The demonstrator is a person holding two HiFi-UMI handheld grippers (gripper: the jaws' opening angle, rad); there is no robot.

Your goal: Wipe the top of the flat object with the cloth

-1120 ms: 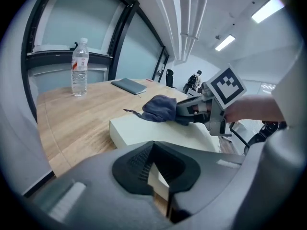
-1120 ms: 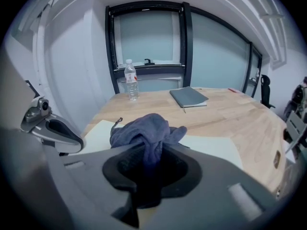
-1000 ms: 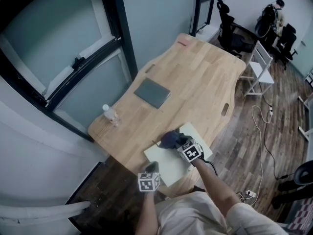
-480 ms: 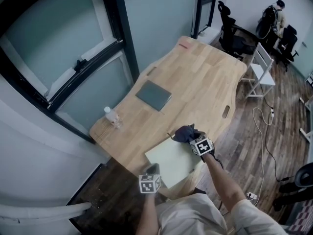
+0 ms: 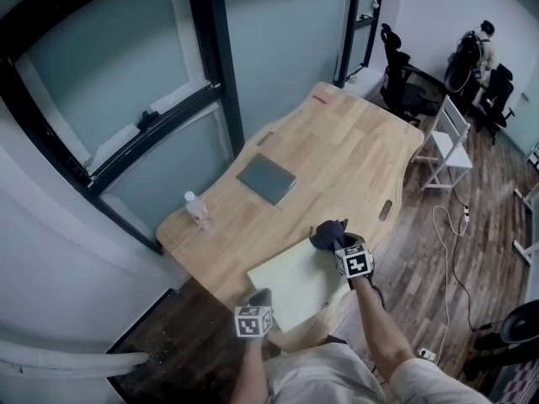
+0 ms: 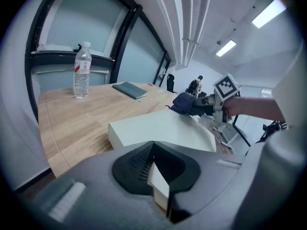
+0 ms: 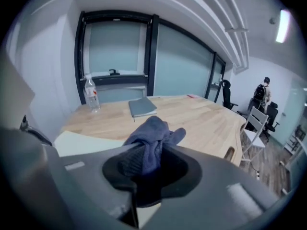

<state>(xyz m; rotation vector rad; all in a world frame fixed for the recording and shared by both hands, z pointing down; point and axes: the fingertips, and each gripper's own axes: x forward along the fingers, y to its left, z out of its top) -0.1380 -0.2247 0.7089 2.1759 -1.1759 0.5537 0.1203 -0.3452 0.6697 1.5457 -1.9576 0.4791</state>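
A pale flat board (image 5: 290, 283) lies at the near end of the wooden table (image 5: 354, 150) and hangs a little over its edge. My right gripper (image 5: 333, 241) is shut on a dark blue cloth (image 5: 328, 231), which rests at the board's far right corner. In the right gripper view the cloth (image 7: 152, 137) bunches out of the jaws above the board (image 7: 81, 140). My left gripper (image 5: 262, 295) is shut on the board's near corner. The left gripper view shows the left gripper (image 6: 156, 176) pinching that pale corner, with the board (image 6: 158, 127) and cloth (image 6: 184, 103) beyond.
A water bottle (image 5: 198, 210) stands near the table's left edge and a grey notebook (image 5: 267, 178) lies mid-table. Glass wall panels run along the left. A white chair (image 5: 446, 124), office chairs, a person (image 5: 480, 45) and floor cables (image 5: 455, 242) are to the right.
My right gripper has slid the cloth across the board's top from its left part to the far right corner. The left gripper has kept its hold on the near corner.
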